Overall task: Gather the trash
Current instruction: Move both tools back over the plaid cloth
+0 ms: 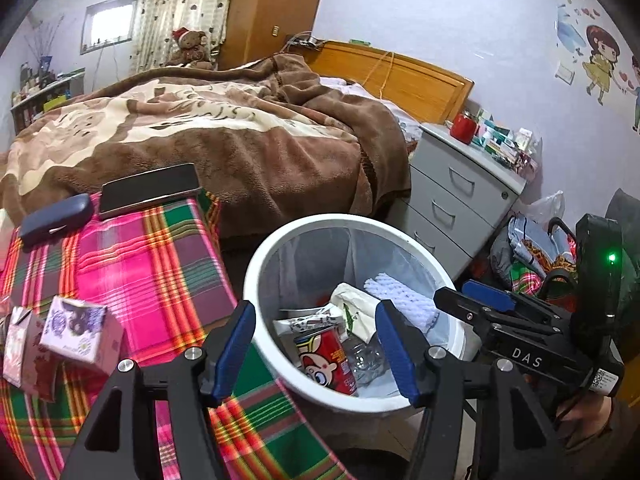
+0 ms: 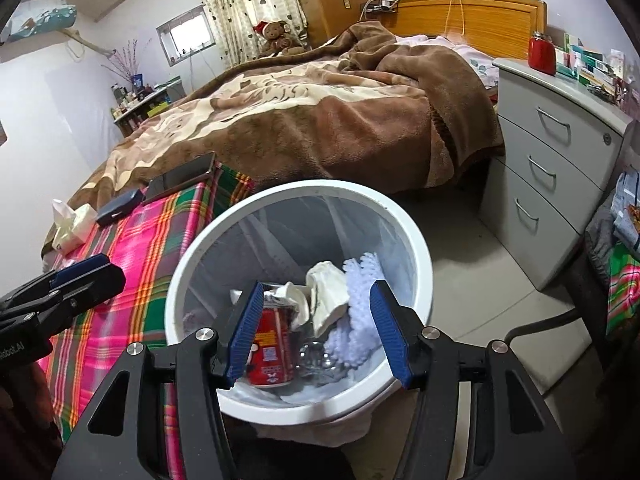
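The red printed drink can [image 2: 269, 350] in the white round waste bin [image 2: 416, 240] is partly hidden behind the right tool's blue finger pad [image 2: 245, 334]. A clear crushed plastic bottle [image 1: 366, 354] lies half buried under wrappers. Small boxes [image 1: 502, 140] on the grey drawer cabinet [image 1: 460, 200] are too small to read

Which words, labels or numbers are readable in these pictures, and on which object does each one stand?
"DAS": white letters on the black body of the right gripper.
"edobot.AI", cut off at the picture's edge: on the left gripper.
Red can in the white bin: print too small to read.
Small boxes on the plaid cloth: print blurred.
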A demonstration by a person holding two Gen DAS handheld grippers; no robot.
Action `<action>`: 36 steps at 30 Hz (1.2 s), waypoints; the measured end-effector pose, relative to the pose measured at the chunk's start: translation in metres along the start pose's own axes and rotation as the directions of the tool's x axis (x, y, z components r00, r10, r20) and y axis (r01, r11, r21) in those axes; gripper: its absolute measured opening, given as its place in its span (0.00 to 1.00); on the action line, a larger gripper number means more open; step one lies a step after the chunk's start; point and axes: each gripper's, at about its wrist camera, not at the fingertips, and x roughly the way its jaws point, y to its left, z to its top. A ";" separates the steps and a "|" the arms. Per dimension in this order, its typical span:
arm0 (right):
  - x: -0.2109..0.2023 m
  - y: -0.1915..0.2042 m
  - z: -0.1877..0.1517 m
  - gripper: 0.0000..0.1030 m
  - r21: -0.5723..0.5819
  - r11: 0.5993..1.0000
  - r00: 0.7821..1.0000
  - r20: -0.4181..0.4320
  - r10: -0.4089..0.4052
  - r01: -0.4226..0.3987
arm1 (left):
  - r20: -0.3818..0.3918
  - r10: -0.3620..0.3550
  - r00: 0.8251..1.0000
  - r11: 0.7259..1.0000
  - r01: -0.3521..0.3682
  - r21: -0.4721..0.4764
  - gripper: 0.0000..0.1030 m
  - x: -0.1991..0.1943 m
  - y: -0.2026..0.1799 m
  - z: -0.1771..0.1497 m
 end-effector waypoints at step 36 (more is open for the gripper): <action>0.038 0.161 -0.003 0.55 -0.282 0.928 0.970 -0.071 0.234 -0.245 | 0.092 0.317 0.944 0.920 -0.282 -0.271 0.61 -0.120 0.202 -0.054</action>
